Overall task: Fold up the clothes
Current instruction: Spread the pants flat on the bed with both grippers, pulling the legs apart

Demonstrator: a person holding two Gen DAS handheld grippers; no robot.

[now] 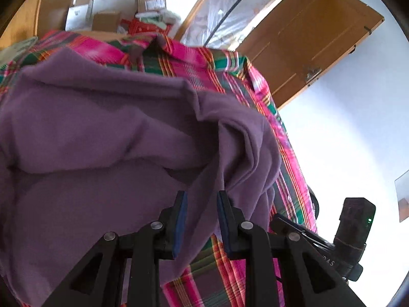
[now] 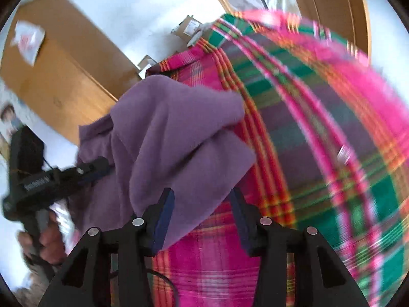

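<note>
Left wrist view takes in the wider room — a wooden door [image 1: 314, 41] standing open against a white wall, cardboard boxes [image 1: 150, 2] stacked beyond the far edge of the bed, and the right gripper's body off at the lower right. The right wrist view gives what that one cannot: the left gripper [image 2: 101, 167] from the side, reaching into the cloth, with a person's hand [image 2: 49, 240] wrapped round its handle. That view is smeared with motion blur on the plaid side.

The purple garment [image 1: 102, 133] is a soft, matte, fleecy thing, plain in colour, bunched into thick folds and ridges — not flat anywhere. It lies on a bright plaid bedcover [image 1: 212, 76] of pink, green and orange stripes.

Left gripper [image 1: 202, 220]: jaws apart by a moderate gap, a hanging fold of the purple cloth passing between the blue pads; whether either pad presses it, I cannot tell.

Right gripper [image 2: 202, 217]: jaws spread wider, a lobe of the garment [image 2: 179, 138] drooping down into the gap nearer the left pad, the plaid showing through beside the other. Nothing is pinched there.
</note>
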